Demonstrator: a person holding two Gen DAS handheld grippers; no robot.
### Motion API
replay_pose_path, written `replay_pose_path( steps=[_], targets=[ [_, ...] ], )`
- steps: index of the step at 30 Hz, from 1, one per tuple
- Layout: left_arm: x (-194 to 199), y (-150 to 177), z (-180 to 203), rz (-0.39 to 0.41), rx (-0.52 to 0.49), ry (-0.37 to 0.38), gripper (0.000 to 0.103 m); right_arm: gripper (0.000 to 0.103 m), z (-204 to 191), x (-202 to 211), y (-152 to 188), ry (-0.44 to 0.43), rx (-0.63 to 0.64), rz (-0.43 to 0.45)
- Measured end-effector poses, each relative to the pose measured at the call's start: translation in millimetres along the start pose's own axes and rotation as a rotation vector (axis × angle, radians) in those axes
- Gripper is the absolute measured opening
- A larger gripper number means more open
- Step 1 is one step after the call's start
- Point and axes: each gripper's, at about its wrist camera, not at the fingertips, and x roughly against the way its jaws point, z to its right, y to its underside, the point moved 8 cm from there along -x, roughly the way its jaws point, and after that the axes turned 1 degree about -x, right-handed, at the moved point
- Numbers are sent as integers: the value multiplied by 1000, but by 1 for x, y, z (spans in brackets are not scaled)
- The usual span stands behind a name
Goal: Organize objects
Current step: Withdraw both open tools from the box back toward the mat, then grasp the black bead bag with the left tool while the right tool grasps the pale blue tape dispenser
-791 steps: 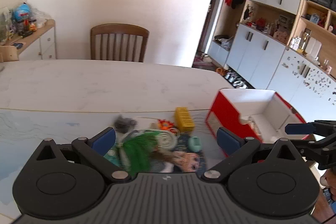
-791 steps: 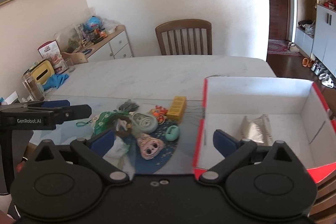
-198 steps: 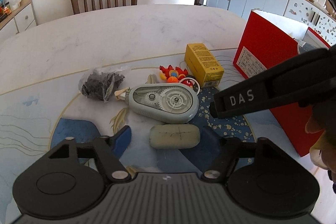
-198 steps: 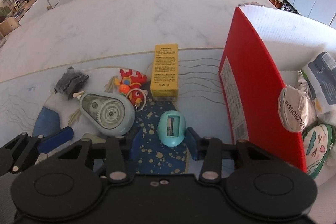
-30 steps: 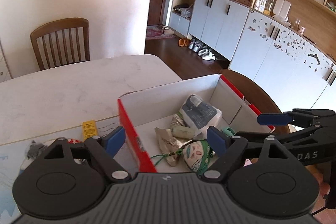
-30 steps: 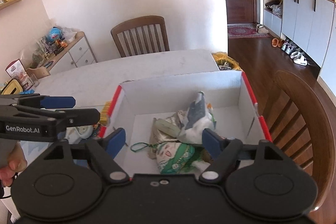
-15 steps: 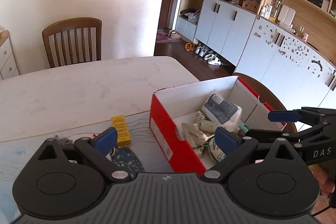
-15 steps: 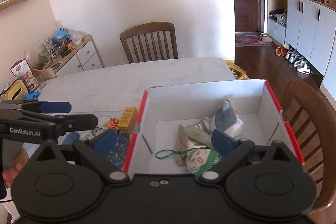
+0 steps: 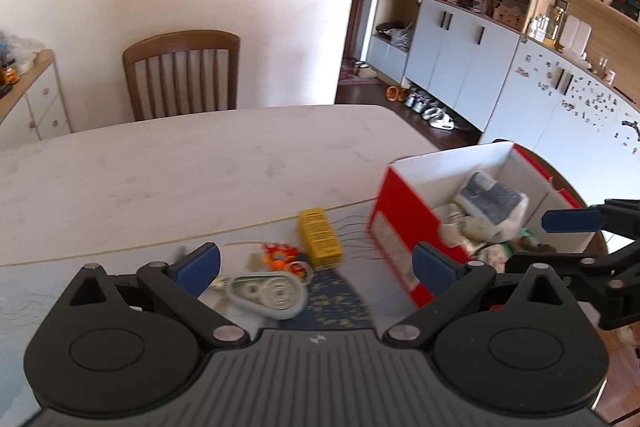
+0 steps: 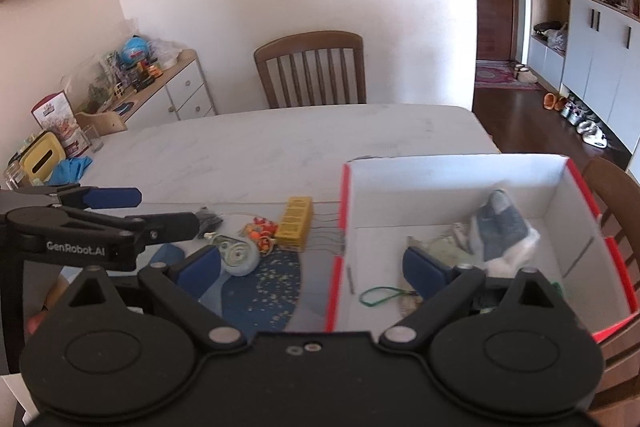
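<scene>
Heading for another pick: both grippers (image 9: 316, 265) (image 10: 312, 269) spread and empty; next, the yellow carton (image 9: 320, 238) beside the box (image 9: 404, 227).

My table (image 10: 304, 143) is pale marble with a blue mat (image 10: 268, 283) at the near edge. On the mat I see a yellow box (image 10: 295, 223), tape dispenser (image 10: 239, 257), orange toy (image 10: 260, 230) and red box (image 10: 335, 279).

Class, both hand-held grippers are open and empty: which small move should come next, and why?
Probably lower the left hand-held gripper onto the tape dispenser. It lies on the mat right below the open jaws, outside the red box, as do the yellow box and orange toy.
</scene>
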Motion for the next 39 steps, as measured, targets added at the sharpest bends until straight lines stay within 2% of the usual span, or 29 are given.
replay_pose_path(
  steps=[6, 13, 21, 25, 39],
  targets=[
    [-1, 12, -33, -4, 11, -19, 103, 97, -24, -14, 1, -7, 16, -21],
    [-12, 25, -66, -39, 60, 38, 103, 94, -54, -36, 7, -24, 66, -68],
    [-44, 34, -104, -76, 54, -21, 103, 93, -79, -72, 20, -30, 92, -131],
    [-65, 37, -118, -94, 81, -33, 103, 92, -86, -90, 24, -31, 100, -153],
    [-119, 38, -134, -127, 49, -62, 103, 83, -84, -157, 36, -8, 85, -204]
  ],
)
